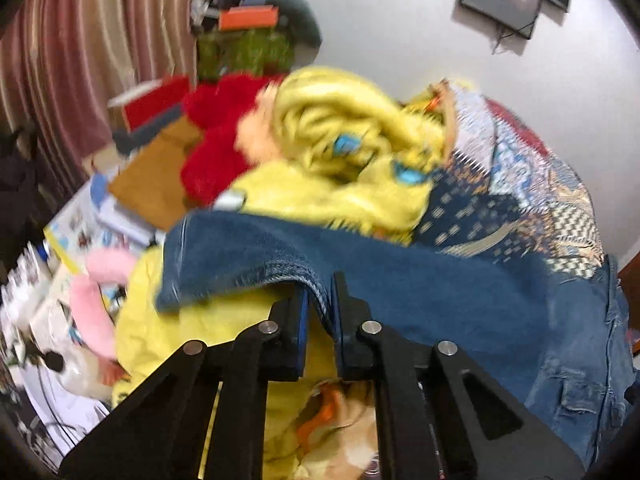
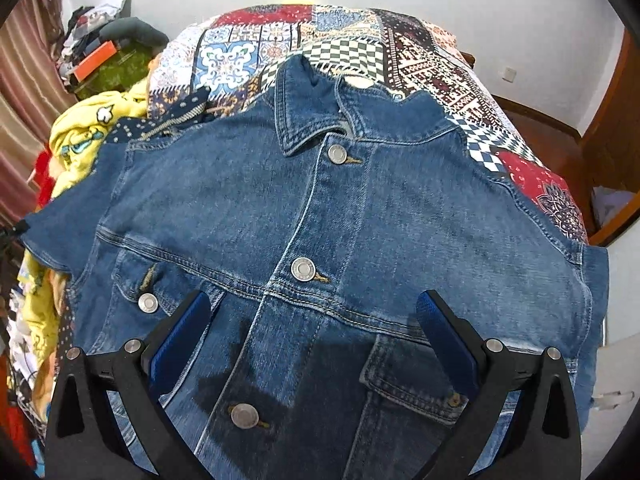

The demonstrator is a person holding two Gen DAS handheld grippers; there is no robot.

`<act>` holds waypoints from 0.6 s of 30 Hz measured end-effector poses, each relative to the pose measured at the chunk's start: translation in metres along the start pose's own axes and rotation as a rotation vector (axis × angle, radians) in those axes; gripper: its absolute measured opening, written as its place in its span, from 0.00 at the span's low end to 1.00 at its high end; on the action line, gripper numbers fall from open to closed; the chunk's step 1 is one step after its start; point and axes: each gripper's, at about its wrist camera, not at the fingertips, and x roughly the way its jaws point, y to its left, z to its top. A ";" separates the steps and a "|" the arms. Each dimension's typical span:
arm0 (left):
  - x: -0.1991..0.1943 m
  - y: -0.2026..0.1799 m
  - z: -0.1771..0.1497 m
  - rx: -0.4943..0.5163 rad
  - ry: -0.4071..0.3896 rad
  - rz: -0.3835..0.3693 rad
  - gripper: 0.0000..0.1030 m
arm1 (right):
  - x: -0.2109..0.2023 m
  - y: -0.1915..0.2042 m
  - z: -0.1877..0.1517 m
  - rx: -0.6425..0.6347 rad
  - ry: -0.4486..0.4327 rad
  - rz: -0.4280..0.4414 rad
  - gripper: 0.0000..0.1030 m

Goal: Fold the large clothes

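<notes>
Left gripper (image 1: 320,312): jaws closed on a sleeve edge of the denim jacket (image 2: 320,240). Jacket: lay front-up and buttoned on the patchwork bedspread (image 2: 360,52), collar away, beside a yellow blanket (image 1: 340,168). Dark blue, sturdy, metal buttons, chest pockets. Right gripper (image 2: 314,320): jaws wide apart, hovering over the chest, holding nothing. Progress judged early: body spread flat, first sleeve fold begun, other folds outstanding.

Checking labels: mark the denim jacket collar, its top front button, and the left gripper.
denim jacket collar (image 2: 298,120), right wrist view, on the left collar flap.
top front button (image 2: 337,154), right wrist view, on its metal face.
left gripper (image 1: 320,308), left wrist view, between fingertips pinching denim.
</notes>
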 end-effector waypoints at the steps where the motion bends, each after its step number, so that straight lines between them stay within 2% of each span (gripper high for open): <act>1: -0.009 -0.006 0.005 0.016 -0.022 -0.005 0.08 | -0.002 -0.001 0.000 0.005 -0.005 0.001 0.99; 5: -0.040 -0.045 0.023 0.090 -0.113 -0.045 0.06 | -0.013 -0.009 0.001 0.031 -0.027 0.017 0.99; 10: -0.072 -0.107 0.033 0.174 -0.178 -0.162 0.06 | -0.025 -0.023 0.000 0.054 -0.054 0.019 0.99; 14: -0.088 -0.170 0.025 0.257 -0.192 -0.286 0.06 | -0.035 -0.036 0.000 0.070 -0.073 0.015 0.99; 18: -0.093 -0.230 0.003 0.350 -0.166 -0.392 0.05 | -0.043 -0.045 -0.003 0.076 -0.090 0.014 0.99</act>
